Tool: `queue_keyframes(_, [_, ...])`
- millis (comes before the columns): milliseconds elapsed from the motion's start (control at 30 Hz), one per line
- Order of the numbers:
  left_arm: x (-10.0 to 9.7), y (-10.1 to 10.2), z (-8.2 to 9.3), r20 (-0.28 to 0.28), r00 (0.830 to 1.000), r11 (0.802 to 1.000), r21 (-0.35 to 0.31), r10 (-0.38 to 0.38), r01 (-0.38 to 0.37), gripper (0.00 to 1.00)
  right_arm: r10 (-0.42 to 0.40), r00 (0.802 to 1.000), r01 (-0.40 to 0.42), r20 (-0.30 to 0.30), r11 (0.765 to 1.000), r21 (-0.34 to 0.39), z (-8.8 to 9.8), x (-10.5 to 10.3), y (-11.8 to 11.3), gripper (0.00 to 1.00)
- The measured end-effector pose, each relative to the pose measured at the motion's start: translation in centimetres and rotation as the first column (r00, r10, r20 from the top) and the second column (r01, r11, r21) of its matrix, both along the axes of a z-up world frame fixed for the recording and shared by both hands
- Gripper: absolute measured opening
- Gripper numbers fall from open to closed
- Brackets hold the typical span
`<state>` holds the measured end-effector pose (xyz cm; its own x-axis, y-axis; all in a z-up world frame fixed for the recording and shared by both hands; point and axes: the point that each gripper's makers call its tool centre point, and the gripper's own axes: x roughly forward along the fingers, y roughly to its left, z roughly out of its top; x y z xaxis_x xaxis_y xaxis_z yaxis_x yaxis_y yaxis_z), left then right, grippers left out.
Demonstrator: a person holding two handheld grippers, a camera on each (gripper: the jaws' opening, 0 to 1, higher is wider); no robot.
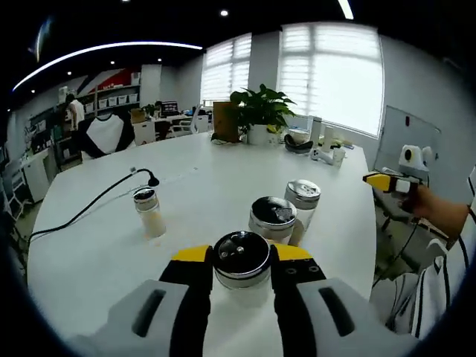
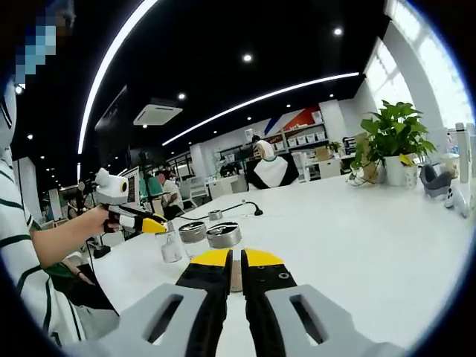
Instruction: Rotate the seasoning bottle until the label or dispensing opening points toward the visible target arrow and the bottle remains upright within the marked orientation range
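Open counter (image 1: 223,178) stretches far and left. The left hand-held gripper (image 1: 242,256) has its jaws around a seasoning bottle (image 1: 241,259). Two more metal-lidded bottles (image 1: 273,217) (image 1: 303,198) crowd just beyond on the right, a small bottle (image 1: 148,210) stands left, and a black cable (image 1: 97,201) crosses far left. A potted plant (image 1: 260,111) and clutter (image 1: 320,149) block the far edge.

Left tongs (image 1: 242,260) hide the seasoning bottle's (image 1: 241,258) label.
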<state>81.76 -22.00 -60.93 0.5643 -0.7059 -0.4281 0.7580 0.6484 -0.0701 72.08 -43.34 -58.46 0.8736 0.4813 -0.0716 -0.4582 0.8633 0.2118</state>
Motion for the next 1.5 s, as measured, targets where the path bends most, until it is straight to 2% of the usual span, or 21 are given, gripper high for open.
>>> queue_keyframes(233, [0.1, -0.9, -1.1, -0.024, 1.000, 1.000, -0.018, -0.001, 0.001, 0.31, -0.014, 1.000, 0.014, -0.001, 1.000, -0.006, -0.1, 0.0, -0.8, 0.02])
queue_keyframes(333, [0.3, -0.9, -1.9, -0.003, 1.000, 0.999, 0.036, -0.001, 0.002, 0.31, -0.017, 1.000, 0.017, -0.003, 1.000, -0.012, -0.2, -0.1, -1.0, 0.02])
queue_keyframes(700, [0.8, -1.1, -3.8, 0.007, 1.000, 0.996, 0.082, -0.025, 0.024, 0.32, -0.038, 0.999, 0.038, -0.016, 0.999, -0.013, -0.8, -0.2, -1.7, 0.02])
queue_keyframes(900, [0.9, -1.2, -3.8, 0.036, 0.998, 0.995, 0.090, -0.053, 0.049, 0.32, -0.045, 0.999, 0.044, -0.019, 0.999, -0.012, -1.0, -0.2, -1.8, 0.02])
queue_keyframes(1133, [0.9, -0.8, -3.8, 0.048, 0.996, 0.996, 0.061, -0.075, 0.072, 0.32, -0.046, 0.999, 0.046, -0.023, 0.999, -0.009, -1.3, -0.3, -1.8, 0.02])
queue_keyframes(1233, [1.2, -0.4, -3.9, 0.090, 0.991, 0.989, 0.118, -0.103, 0.092, 0.32, -0.048, 0.999, 0.048, -0.024, 0.999, -0.010, -1.3, -0.4, -1.8, 0.02])
queue_keyframes(1267, [1.2, -0.4, -4.0, 0.115, 0.983, 0.980, 0.153, -0.142, 0.124, 0.32, -0.049, 0.998, 0.049, -0.025, 0.999, -0.009, -1.4, -0.4, -1.9, 0.02])
queue_keyframes(1333, [1.2, -0.7, -3.8, 0.086, 0.984, 0.985, 0.094, -0.154, 0.146, 0.32, -0.053, 0.998, 0.052, -0.028, 0.999, -0.009, -1.5, -0.5, -1.9, 0.02])
queue_keyframes(1400, [1.2, -0.5, -3.9, 0.098, 0.981, 0.982, 0.094, -0.170, 0.161, 0.32, -0.055, 0.998, 0.055, -0.029, 0.998, -0.009, -1.6, -0.6, -2.0, 0.02])
queue_keyframes(1467, [1.1, -0.7, -3.8, 0.126, 0.971, 0.974, 0.123, -0.205, 0.190, 0.32, -0.059, 0.998, 0.059, -0.027, 0.998, -0.010, -1.5, -0.7, -2.0, 0.02])
queue_keyframes(1500, [1.0, -0.6, -3.9, 0.112, 0.974, 0.977, 0.106, -0.199, 0.187, 0.32, -0.061, 0.998, 0.060, -0.027, 0.998, -0.008, -1.5, -0.7, -2.0, 0.02])
